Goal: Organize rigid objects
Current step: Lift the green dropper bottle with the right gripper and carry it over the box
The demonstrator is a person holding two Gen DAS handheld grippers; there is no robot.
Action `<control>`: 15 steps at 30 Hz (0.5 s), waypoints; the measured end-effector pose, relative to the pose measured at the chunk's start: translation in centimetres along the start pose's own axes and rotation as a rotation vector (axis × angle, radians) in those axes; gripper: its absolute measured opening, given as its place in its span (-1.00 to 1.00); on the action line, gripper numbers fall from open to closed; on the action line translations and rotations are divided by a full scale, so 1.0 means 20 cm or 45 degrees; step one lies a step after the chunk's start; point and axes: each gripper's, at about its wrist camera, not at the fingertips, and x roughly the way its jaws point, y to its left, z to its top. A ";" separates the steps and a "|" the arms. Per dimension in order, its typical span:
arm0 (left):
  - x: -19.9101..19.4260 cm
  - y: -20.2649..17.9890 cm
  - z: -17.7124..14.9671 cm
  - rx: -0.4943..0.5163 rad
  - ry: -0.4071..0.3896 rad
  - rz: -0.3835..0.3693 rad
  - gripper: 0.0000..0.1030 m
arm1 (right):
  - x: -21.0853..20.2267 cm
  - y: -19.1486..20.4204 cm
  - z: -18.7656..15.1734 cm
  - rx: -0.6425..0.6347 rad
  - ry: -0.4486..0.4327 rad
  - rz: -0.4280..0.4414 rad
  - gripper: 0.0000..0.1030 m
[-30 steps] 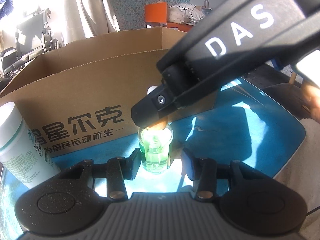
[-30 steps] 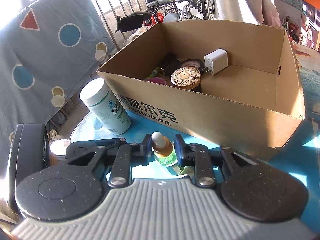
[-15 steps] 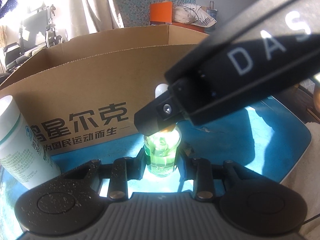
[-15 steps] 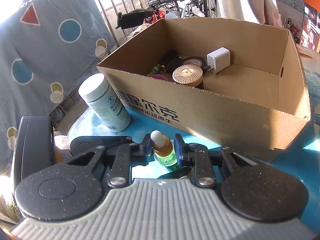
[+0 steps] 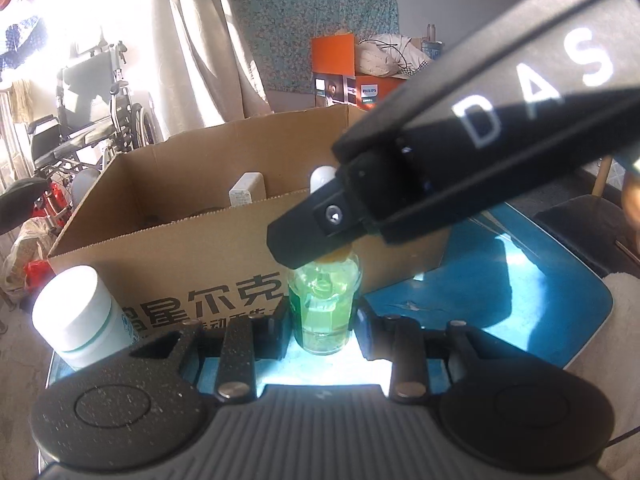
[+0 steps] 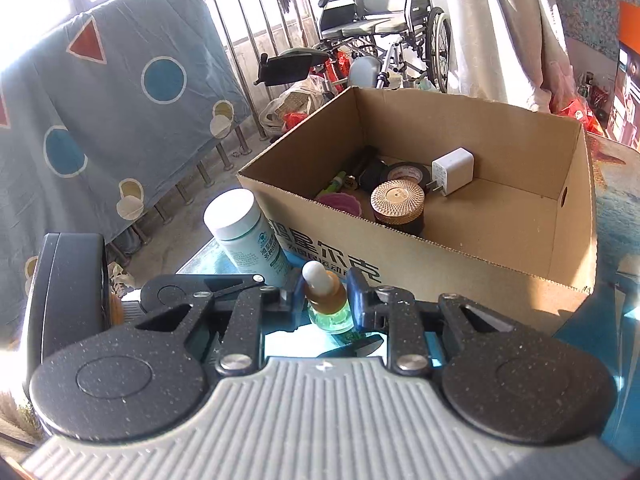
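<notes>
Cardboard box [image 6: 472, 248], open-topped, printed lettering on its near wall, standing on the blue tabletop [image 5: 520, 300]. Contents: gold-lidded jar [image 6: 398, 208], white charger plug [image 6: 452, 170], tape roll [image 6: 406, 172], pink item and small dark pieces toward its left end. White supplement bottle [image 6: 244, 236], upright, stands at the box's near left corner, close to the tabletop's left edge. Beyond: wheelchair [image 6: 384, 36], patterned quilt on a railing [image 6: 100, 92], orange carton [image 5: 334, 62].

Dropper bottle [image 5: 324, 304], green glass body, amber collar, white bulb; long axis vertical, bulb uppermost, directly before the box's near wall, which stands between it and the box's interior. Left hand-held gripper [image 5: 322, 322]: jaws have just been closing, now narrow, pads against the green body. Right hand-held gripper [image 6: 322, 294]: narrow, clamped across the amber collar [image 6: 325, 298]; in the left view its black finger crosses the bottle's neck.
</notes>
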 end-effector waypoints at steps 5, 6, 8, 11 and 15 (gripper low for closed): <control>-0.08 0.02 0.16 -0.025 -0.080 -0.034 -0.36 | -0.13 0.00 0.16 -0.055 -0.100 0.038 -0.59; -0.08 0.02 0.18 -0.033 -0.088 -0.039 -0.36 | -0.15 -0.01 0.19 -0.060 -0.113 0.040 -0.59; -0.06 0.03 0.27 -0.065 -0.099 -0.056 -0.36 | -0.17 -0.04 0.26 -0.064 -0.130 0.038 -0.59; 0.01 0.06 0.39 -0.089 -0.101 -0.095 -0.36 | -0.19 -0.12 0.37 -0.044 -0.143 0.033 -0.58; 0.14 0.06 0.51 -0.081 -0.081 -0.122 -0.36 | -0.18 -0.27 0.50 -0.014 -0.136 0.021 -0.58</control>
